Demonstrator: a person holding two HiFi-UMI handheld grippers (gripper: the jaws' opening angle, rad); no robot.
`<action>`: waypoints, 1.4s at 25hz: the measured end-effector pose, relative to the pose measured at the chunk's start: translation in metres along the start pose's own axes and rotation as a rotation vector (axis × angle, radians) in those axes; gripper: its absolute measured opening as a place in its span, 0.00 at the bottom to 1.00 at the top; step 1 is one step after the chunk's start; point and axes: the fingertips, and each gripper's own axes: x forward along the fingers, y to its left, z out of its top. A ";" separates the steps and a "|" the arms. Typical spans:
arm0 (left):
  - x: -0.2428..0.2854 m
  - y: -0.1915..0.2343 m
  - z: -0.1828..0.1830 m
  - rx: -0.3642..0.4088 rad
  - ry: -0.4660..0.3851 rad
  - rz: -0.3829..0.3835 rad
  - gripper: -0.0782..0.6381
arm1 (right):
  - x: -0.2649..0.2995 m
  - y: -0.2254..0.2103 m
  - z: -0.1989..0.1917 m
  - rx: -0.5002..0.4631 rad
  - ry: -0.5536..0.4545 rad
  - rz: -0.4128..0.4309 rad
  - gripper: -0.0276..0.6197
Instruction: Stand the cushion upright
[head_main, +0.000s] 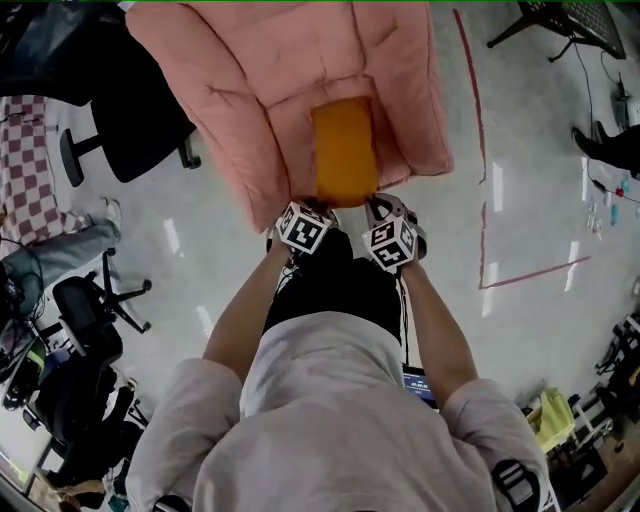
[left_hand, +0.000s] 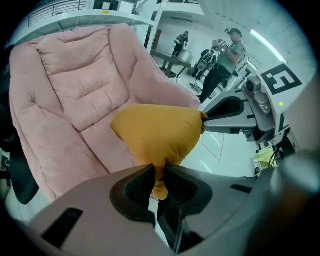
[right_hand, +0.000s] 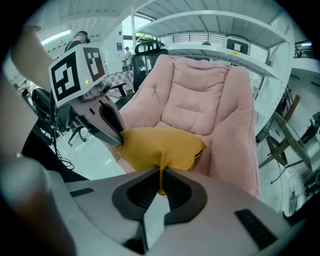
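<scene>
**Head view.** The cushion (head_main: 344, 150), orange, lies in the seat of the pink armchair (head_main: 250, 90). Its long axis runs straight away from me, towards the backrest. The left gripper (head_main: 308, 212) and the right gripper (head_main: 385, 215) sit side by side at the cushion's near edge, one at each near corner. Neither hand is nearer than the other, and the whole cushion lies ahead of both grippers.

**Left gripper view.** The left gripper (left_hand: 159, 175) has its jaws narrow, pinched on a tuft of the cushion's (left_hand: 157, 135) corner fabric. The body of the cushion bulges just beyond the jaws, and the armchair's backrest (left_hand: 75, 90) stands behind it. The right gripper's tip (left_hand: 212, 120) meets the opposite corner.

**Right gripper view.** The right gripper (right_hand: 161, 180) has its jaws almost together, clamped on a thin fold at the cushion's (right_hand: 160, 145) near edge. The left gripper (right_hand: 107, 122) grips the corner to the left. The backrest (right_hand: 200, 100) rises directly behind.

**Assessment.** I judge the far edge to be the pivot. The near edge, held at both corners, would have to swing up and towards the backrest, with both hands kept level so the cushion does not twist.
</scene>
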 end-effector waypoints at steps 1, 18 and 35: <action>-0.005 0.003 0.005 -0.020 -0.018 0.002 0.21 | -0.002 -0.003 0.007 -0.006 -0.006 0.000 0.09; -0.080 0.039 0.094 -0.137 -0.310 -0.006 0.19 | -0.034 -0.067 0.096 0.050 -0.134 -0.053 0.09; -0.115 0.059 0.129 -0.297 -0.346 0.015 0.18 | -0.044 -0.093 0.148 0.046 -0.141 0.081 0.09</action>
